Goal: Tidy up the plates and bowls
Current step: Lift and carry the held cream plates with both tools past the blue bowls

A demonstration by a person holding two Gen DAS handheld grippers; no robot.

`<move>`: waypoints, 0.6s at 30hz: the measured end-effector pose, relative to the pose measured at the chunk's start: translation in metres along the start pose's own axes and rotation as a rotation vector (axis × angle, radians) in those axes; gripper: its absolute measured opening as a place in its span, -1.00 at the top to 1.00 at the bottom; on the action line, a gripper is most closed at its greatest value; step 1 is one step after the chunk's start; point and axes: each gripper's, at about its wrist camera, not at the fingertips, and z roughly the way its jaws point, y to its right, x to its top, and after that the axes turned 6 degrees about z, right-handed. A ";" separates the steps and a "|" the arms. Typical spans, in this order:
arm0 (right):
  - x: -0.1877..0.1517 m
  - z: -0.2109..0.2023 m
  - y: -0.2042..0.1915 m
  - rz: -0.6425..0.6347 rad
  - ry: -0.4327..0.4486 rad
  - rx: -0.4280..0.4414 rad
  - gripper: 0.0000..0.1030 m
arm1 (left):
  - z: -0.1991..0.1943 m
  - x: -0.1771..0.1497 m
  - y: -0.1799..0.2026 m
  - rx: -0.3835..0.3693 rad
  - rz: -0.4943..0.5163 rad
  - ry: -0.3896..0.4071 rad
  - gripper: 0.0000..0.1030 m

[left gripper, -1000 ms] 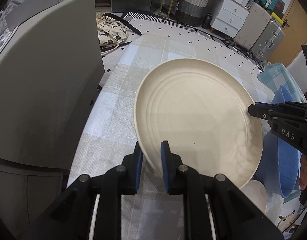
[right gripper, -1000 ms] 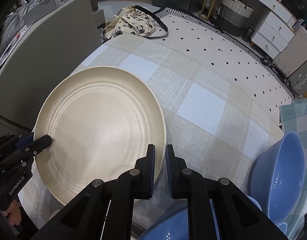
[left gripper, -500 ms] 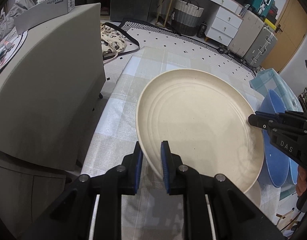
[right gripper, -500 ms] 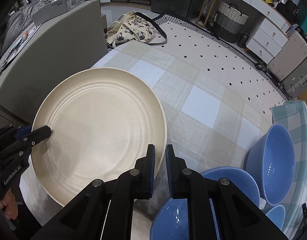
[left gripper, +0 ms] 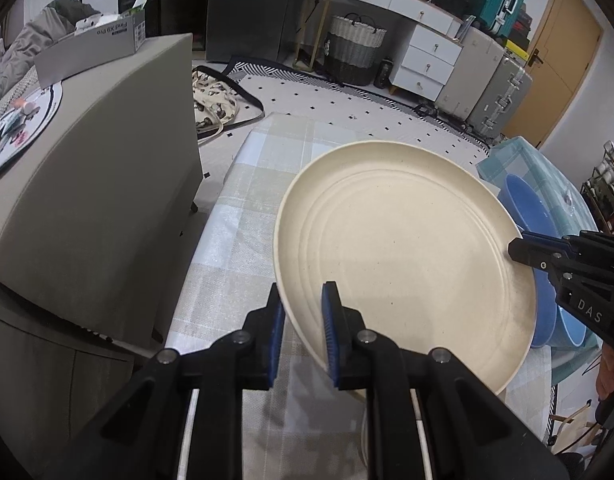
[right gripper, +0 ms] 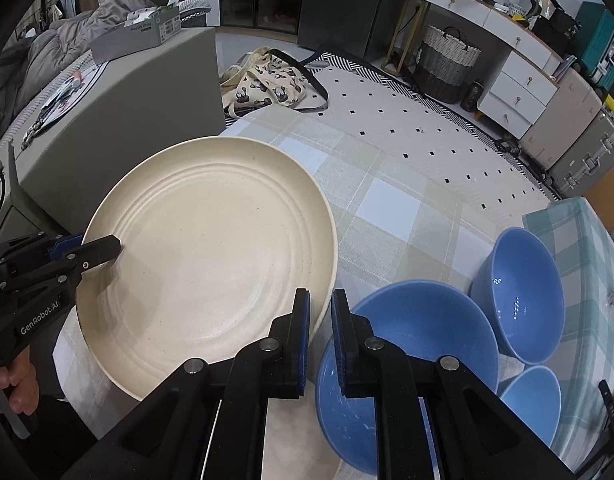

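1. Cream-coloured and ridged, the plate (right gripper: 207,256) is carried between two grippers, clear above the checked table (right gripper: 403,216), filling the left half of the right wrist view.
2. Clenched on the plate's near-right rim is the right gripper (right gripper: 319,300); the left gripper (left gripper: 301,300) grasps the opposite rim, low centre of the left wrist view. Each shows as a black tip at the side edge of the other's view.
3. To do this carry well, I judge both hands should travel together at one height, so the rim neither twists nor slips from the pads.
4. Keep the plate near level and set it down flat before either grip is released.
5. Something pale (left gripper: 361,396) peeks from under the plate's near edge in the left wrist view; what it is cannot be told.
6. Blue bowls sit at lower right of the right wrist view: a large one (right gripper: 419,364), a deep one (right gripper: 519,296) beside it and a small one (right gripper: 531,404). All look empty, as does the plate.
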 end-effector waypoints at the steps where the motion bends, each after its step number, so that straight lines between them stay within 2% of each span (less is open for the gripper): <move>1: -0.003 -0.003 0.001 0.005 0.004 0.003 0.79 | -0.003 -0.001 0.002 -0.002 0.008 0.004 0.69; 18: -0.065 -0.057 0.004 0.029 0.072 0.024 0.76 | -0.041 -0.029 0.027 -0.011 0.090 0.039 0.69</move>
